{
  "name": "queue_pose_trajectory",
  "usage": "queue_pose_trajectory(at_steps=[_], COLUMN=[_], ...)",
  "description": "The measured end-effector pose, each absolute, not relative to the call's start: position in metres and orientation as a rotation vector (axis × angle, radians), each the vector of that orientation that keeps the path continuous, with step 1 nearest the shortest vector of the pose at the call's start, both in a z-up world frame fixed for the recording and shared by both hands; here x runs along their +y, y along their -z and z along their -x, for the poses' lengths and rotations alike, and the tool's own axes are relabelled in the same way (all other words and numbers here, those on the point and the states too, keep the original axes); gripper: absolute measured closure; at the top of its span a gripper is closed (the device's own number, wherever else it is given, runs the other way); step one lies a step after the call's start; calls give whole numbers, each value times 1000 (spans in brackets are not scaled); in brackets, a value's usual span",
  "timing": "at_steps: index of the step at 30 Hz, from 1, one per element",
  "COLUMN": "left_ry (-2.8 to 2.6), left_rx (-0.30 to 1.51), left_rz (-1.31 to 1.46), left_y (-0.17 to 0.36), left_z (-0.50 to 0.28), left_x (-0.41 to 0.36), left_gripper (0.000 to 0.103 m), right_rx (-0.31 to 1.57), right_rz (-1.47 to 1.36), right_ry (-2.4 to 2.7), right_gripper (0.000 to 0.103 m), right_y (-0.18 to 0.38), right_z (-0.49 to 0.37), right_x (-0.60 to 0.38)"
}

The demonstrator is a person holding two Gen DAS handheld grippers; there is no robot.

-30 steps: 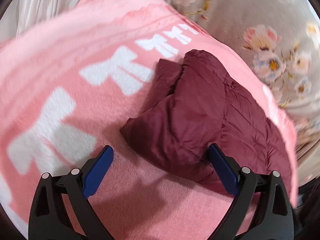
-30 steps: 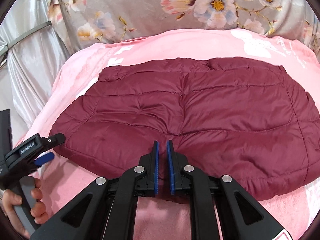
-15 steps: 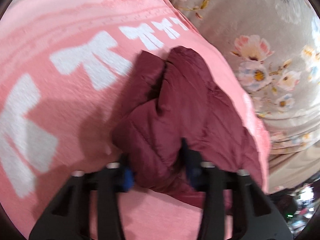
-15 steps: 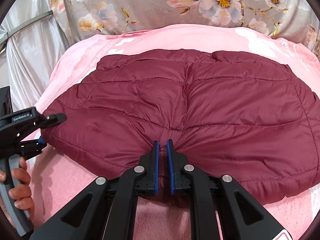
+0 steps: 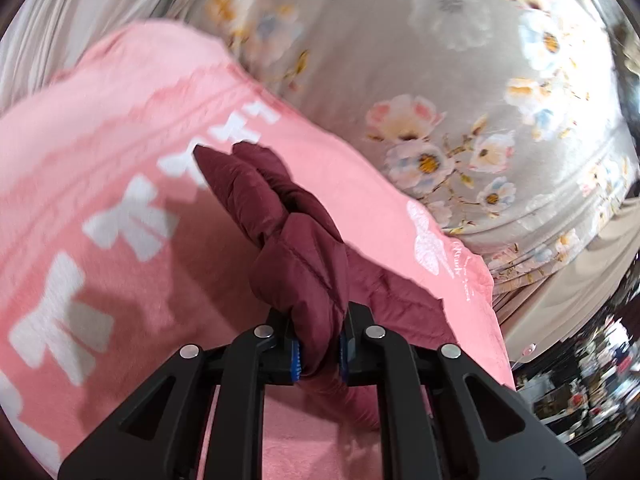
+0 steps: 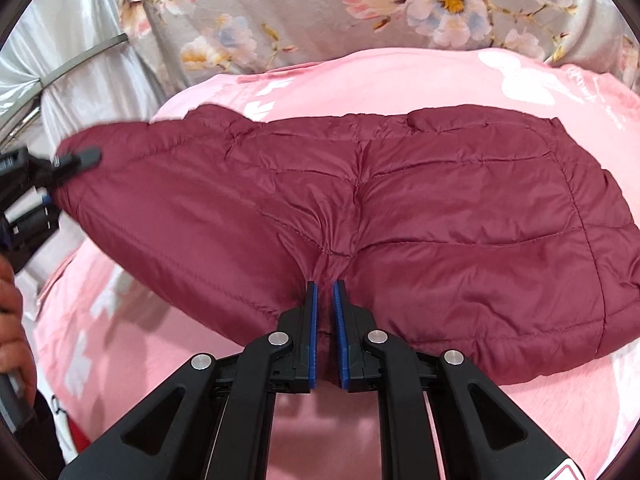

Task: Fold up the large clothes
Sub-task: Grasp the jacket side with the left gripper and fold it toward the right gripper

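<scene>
The left gripper (image 5: 318,354) has just been closing, and its blue pads now pinch a bunched corner of the maroon quilted jacket (image 6: 420,216), lifted off the pink blanket (image 6: 380,80). The jacket spreads across the blanket's middle, puffy, stitched in panels. The right gripper (image 6: 325,308) is clamped narrow on the jacket's near hem at 6 o'clock. Open blanket shows at 12 and 7 o'clock. Floral bedding (image 6: 312,12) lies beyond at 12 o'clock.

I'm over a bed with a pink blanket (image 6: 400,80), white bows on it, floral grey sheet (image 5: 460,80) behind, maybe silver curtain (image 6: 80,80) left.
</scene>
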State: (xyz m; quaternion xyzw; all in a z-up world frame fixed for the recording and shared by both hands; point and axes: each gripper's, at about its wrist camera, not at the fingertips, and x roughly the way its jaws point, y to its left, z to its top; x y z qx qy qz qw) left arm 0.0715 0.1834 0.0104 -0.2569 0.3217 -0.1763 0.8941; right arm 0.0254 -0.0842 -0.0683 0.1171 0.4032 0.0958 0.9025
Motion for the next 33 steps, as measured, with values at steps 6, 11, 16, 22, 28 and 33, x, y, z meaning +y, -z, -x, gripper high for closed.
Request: queue_pose_trajectory(at_steps=[6, 11, 16, 22, 28, 33], left_ry=[443, 526, 631, 713, 684, 650], left_rx=[565, 540, 581, 701, 848, 914], left_rz=[385, 258, 209, 126, 59, 2], left_y=[-58, -72, -68, -34, 10, 38], left_z=[-46, -37, -40, -43, -53, -51], left_x=[142, 86, 35, -37, -89, -113], left_gripper=[91, 91, 91, 91, 91, 91], right_rx=[863, 853, 827, 838, 860, 867], right_rz=[-265, -284, -416, -475, -449, -447], right_ry=[-325, -327, -201, 0, 124, 149], right_gripper=[92, 93, 92, 92, 91, 91], right_y=[79, 68, 53, 56, 56, 57], right_z=[-28, -20, 9, 44, 66, 74], right_x=[-46, -58, -129, -197, -224, -236])
